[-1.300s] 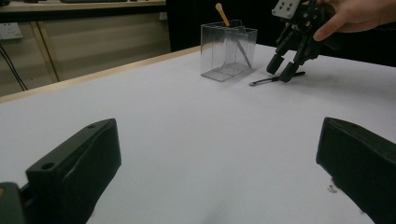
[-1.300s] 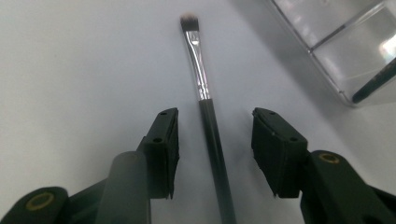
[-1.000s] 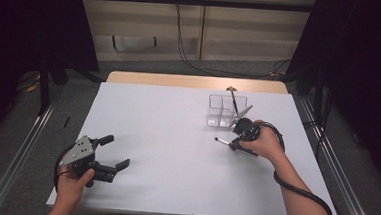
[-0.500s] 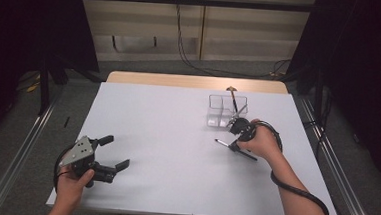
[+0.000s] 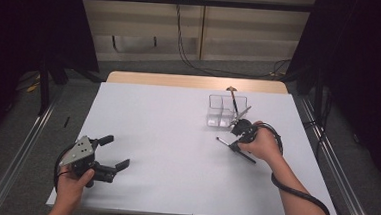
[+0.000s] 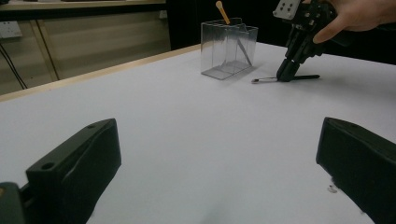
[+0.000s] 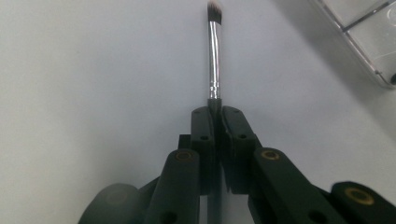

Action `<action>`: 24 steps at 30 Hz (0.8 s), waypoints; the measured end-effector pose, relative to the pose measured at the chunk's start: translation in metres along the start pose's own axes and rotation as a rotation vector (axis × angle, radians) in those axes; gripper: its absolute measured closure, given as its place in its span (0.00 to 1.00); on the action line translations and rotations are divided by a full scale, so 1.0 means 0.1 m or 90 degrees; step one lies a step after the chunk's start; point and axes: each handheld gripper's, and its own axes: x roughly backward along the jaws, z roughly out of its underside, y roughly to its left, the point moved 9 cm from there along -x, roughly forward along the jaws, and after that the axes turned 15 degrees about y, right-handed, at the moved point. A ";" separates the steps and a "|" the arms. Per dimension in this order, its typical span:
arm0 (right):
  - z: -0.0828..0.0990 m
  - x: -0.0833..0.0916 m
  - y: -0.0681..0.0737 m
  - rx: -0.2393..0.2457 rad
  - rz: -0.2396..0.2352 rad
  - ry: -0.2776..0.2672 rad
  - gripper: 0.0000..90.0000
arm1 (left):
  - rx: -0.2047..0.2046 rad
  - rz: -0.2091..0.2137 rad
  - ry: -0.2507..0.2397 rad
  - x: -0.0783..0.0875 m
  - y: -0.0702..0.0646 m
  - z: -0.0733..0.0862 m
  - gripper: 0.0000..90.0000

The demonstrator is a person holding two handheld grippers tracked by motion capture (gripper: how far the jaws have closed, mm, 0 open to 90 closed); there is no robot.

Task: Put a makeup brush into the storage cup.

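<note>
Black jaws of the right hand-held gripper (image 7: pixel 215 116) have just been closing and now pinch the brush (image 7: pixel 214 60) lying on the desk (image 5: pixel 176 136) beside the holder (image 5: pixel 222 112). A thin handle could twist or slip when lifted.

**Matt desk, clear plastic, bright metal**

The desk (image 5: pixel 176 136) wears a smooth, matt white top, with a strip of pale wood showing along its far edge. Near the far right corner stands an organiser (image 5: pixel 222 111) of clear, glossy plastic — see-through walls with bright glints. The makeup brush (image 7: pixel 214 56) has a polished, silvery metal ferrule, a dark matt handle and short soft bristles. The right tongs (image 7: pixel 215 116) look like matt black plastic with brass-coloured rivets; the left tongs (image 6: pixel 219 154) are the same dull black — topped by a flat grey plate, seemingly metal.
</note>
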 end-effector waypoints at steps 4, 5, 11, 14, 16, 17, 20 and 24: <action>-0.03 0.03 0.02 -0.021 -0.024 -0.056 0.94 | 0.002 0.001 -0.002 0.00 0.00 0.00 0.00; -0.03 0.04 0.02 -0.021 -0.022 -0.067 0.94 | 0.002 0.000 -0.002 0.00 0.00 0.00 0.00; -0.07 0.15 0.01 -0.043 -0.040 -0.163 0.94 | 0.002 0.000 -0.001 0.00 0.00 0.00 0.00; -0.08 0.21 0.01 -0.057 -0.053 -0.214 0.94 | 0.005 0.001 -0.002 0.00 -0.01 -0.01 0.00; -0.08 0.24 0.01 -0.066 -0.057 -0.244 0.94 | 0.004 0.001 -0.002 0.00 -0.01 -0.01 0.00; -0.08 0.26 0.01 -0.070 -0.060 -0.257 0.94 | 0.004 0.000 -0.002 0.00 -0.01 -0.01 0.00; -0.08 0.31 -0.01 -0.085 -0.064 -0.301 0.94 | 0.003 0.000 -0.002 0.00 -0.01 -0.01 0.00; -0.08 0.38 -0.04 -0.102 -0.058 -0.355 0.94 | -0.001 0.000 0.002 0.00 0.00 0.00 0.00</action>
